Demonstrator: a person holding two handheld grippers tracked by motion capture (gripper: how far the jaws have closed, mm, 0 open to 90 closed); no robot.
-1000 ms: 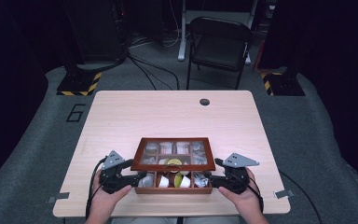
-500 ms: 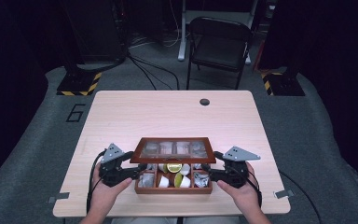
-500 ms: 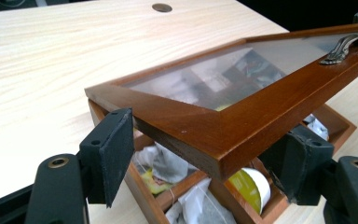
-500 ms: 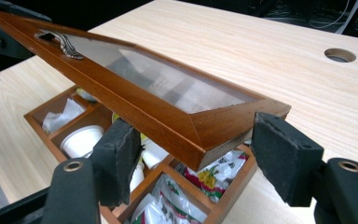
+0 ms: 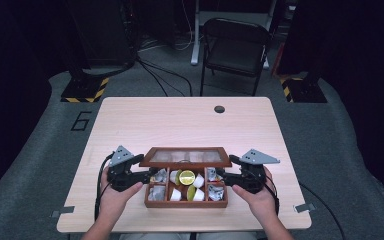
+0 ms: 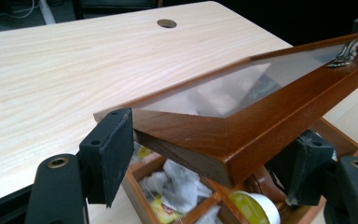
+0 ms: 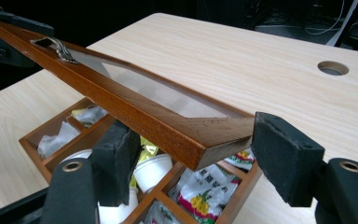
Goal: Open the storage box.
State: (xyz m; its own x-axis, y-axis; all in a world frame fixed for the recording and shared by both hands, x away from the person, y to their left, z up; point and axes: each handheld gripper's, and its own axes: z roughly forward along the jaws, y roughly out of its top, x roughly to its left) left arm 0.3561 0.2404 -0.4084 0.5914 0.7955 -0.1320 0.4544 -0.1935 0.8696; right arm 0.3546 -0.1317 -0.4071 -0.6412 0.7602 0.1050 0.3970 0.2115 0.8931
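A brown wooden box (image 5: 186, 204) with several compartments sits near the table's front edge. It holds white cups, a yellow-lidded cup (image 5: 186, 176) and crumpled packets. Its glass-paned lid (image 5: 185, 156) is hinged at the back and stands raised at the front, with a metal handle (image 6: 349, 49) on its front rail. My left gripper (image 5: 147, 173) is shut on the lid's front left corner (image 6: 214, 154). My right gripper (image 5: 223, 173) holds the front right corner (image 7: 200, 149); its jaws have just been opening a little with that corner still between the pads.
The light wooden table (image 5: 180, 120) has a round cable hole (image 5: 219, 109) at the back right. A black folding chair (image 5: 235, 45) stands beyond the far edge. Cables trail from both grippers over the front edge.
The lid's front edge has risen, showing more of the compartments. Both hands have lifted with it and moved slightly away from the table's front edge.
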